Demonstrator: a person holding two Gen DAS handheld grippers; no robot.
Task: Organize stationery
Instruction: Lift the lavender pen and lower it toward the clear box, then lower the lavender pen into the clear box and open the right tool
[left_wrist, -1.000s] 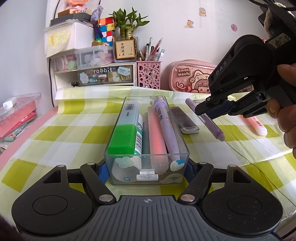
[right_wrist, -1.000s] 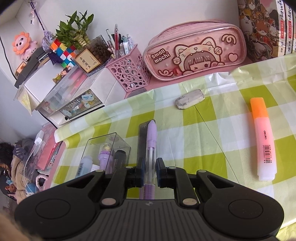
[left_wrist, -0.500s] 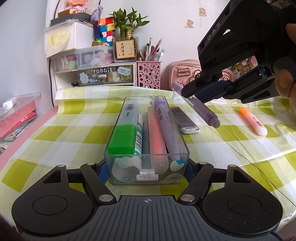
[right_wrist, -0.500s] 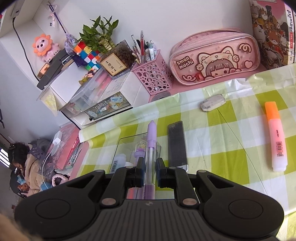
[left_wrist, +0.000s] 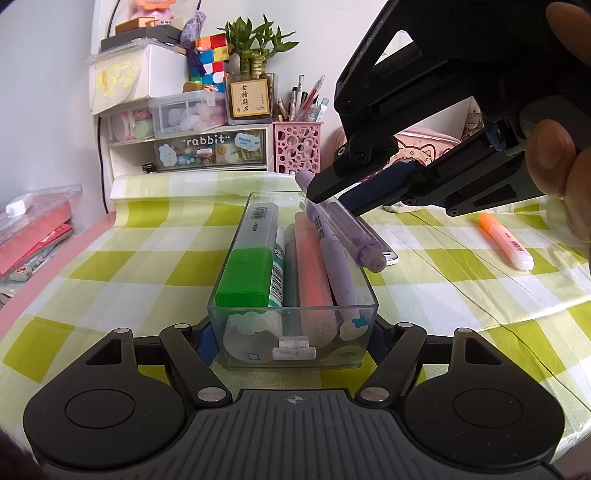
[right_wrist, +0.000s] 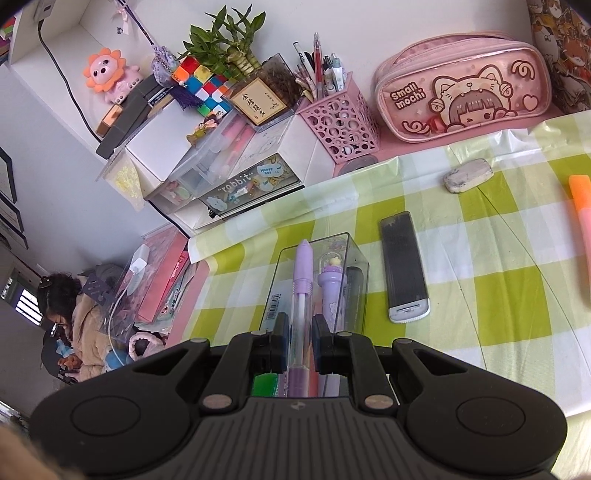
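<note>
A clear plastic box stands on the checked tablecloth and holds a green-capped marker, a pink highlighter and a lilac pen. My left gripper is shut on the box's near end. My right gripper is shut on a purple pen and holds it just above the box, along its length. In the left wrist view this pen hangs over the box's right side.
An orange highlighter lies on the cloth at the right. A dark flat case lies right of the box, a grey eraser beyond it. A pink pen holder, pink pencil pouch and white drawer unit line the back.
My right gripper has carried the purple pen left and down, from beside the box to just above it. The left gripper and the box have not moved.
</note>
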